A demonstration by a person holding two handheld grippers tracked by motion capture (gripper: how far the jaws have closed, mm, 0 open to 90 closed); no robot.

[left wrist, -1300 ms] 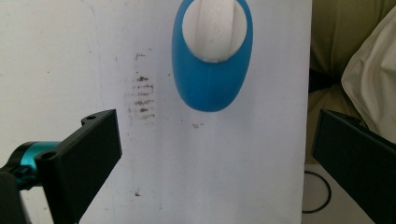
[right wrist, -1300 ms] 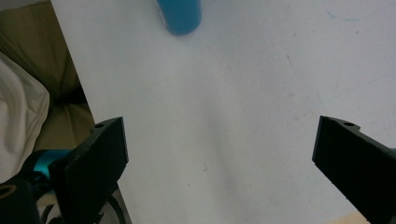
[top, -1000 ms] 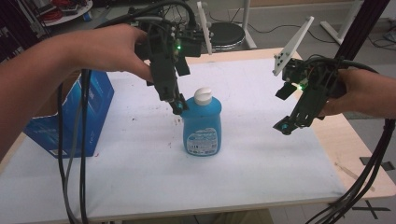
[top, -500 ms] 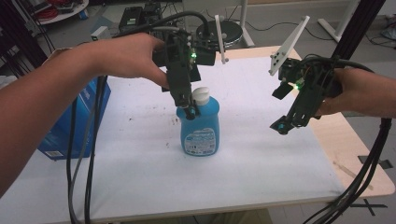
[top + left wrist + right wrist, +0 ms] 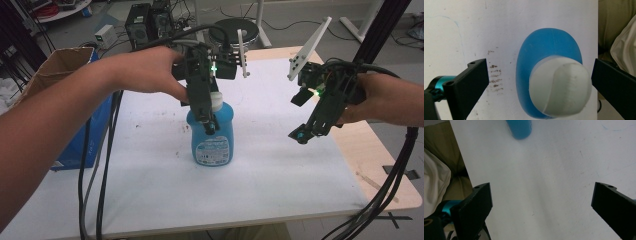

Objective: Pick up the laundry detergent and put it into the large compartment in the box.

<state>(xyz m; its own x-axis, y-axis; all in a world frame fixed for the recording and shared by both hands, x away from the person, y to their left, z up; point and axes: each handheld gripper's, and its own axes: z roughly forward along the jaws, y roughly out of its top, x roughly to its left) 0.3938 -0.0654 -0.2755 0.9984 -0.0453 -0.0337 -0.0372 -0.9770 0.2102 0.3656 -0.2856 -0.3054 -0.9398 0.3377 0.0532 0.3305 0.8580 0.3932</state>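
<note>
Closing your wide-open left gripper (image 5: pixel 537 82) now could tip the bottle (image 5: pixel 211 135), since its cap (image 5: pixel 560 86) sits off-centre toward 3 o'clock.

Blue plastic bottle (image 5: pixel 212 134) standing upright near the middle of the white tabletop (image 5: pixel 150 190); squat oval body, translucent blue; white cap (image 5: pixel 218 101) on top, closed; white-and-blue label (image 5: pixel 213 150) on the front face, print too small to read; seen from above in the left gripper view, oval blue shoulder (image 5: pixel 544 47) with rounded white cap sitting between the two jaws.
</note>
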